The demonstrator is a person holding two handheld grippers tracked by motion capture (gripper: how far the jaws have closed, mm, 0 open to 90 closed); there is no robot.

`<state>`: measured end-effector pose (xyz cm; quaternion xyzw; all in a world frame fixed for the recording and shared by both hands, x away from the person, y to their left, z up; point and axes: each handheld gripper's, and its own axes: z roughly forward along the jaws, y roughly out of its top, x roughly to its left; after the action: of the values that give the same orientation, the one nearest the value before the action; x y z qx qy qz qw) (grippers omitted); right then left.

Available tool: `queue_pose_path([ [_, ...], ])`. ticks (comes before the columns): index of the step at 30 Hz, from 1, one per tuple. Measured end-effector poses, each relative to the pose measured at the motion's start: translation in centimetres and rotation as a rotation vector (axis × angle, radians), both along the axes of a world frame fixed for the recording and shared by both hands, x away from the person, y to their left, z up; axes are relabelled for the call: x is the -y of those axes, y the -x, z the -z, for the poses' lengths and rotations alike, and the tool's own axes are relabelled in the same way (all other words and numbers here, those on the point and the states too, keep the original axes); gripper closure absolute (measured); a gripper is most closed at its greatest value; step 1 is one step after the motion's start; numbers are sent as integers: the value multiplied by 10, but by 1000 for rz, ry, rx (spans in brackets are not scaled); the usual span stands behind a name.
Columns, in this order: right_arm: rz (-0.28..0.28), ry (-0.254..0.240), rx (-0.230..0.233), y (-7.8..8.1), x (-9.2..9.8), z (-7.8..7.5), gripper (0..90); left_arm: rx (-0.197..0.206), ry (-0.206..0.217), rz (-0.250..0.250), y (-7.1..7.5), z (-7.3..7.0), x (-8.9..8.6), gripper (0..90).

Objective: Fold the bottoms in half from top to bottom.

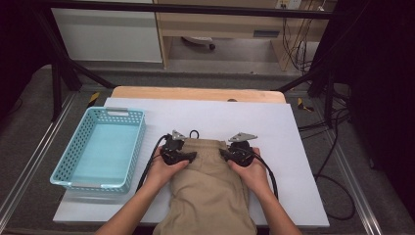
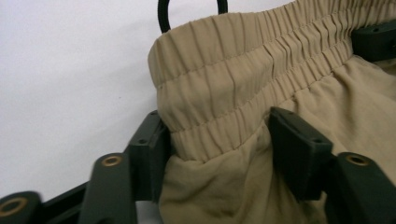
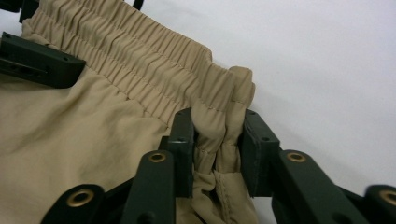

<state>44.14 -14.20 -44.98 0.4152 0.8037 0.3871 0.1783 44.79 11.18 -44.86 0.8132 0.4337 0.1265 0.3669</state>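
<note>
white sheeting is covering the table (image 1: pixel 303 147), with grey floor and cables lying around it. khaki pants (image 1: pixel 210 191) are lying flat near the 6 o'clock edge, elastic waistband (image 2: pixel 243 79) pointing toward 12, and a black cord loop (image 1: pixel 194 132) is sticking out just past it.

left gripper (image 1: pixel 188 155) is sitting at the waistband's 9 o'clock corner. its jaws are straddling a wide bunch of the elastic, both pads touching cloth, but whether they're really squeezing it i can't tell.

right gripper (image 1: pixel 226 154) is working the 3 o'clock corner, and in its own view the jaws are pinching a folded wad of waistband tight.

turquoise plastic basket (image 1: pixel 132 147) is sitting at 9 o'clock of the pants, just beside them, not touching.
</note>
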Motion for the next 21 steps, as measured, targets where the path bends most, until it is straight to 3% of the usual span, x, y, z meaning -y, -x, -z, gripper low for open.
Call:
queue_pose_path([
  [3, -6, 9, 21, 2, -1, -3, 724, -28, 38, -12, 1, -2, -3, 503],
  [7, -13, 14, 53, 3, -2, -12, 735, -8, 52, -8, 0, -7, -4, 569],
  [14, 16, -20, 115, -3, 5, -35, 737, 93, 74, -3, -10, -36, 4, 578],
  [21, 41, -49, 186, -18, 15, -83, 735, 188, 93, -1, -25, -81, 10, 577],
])
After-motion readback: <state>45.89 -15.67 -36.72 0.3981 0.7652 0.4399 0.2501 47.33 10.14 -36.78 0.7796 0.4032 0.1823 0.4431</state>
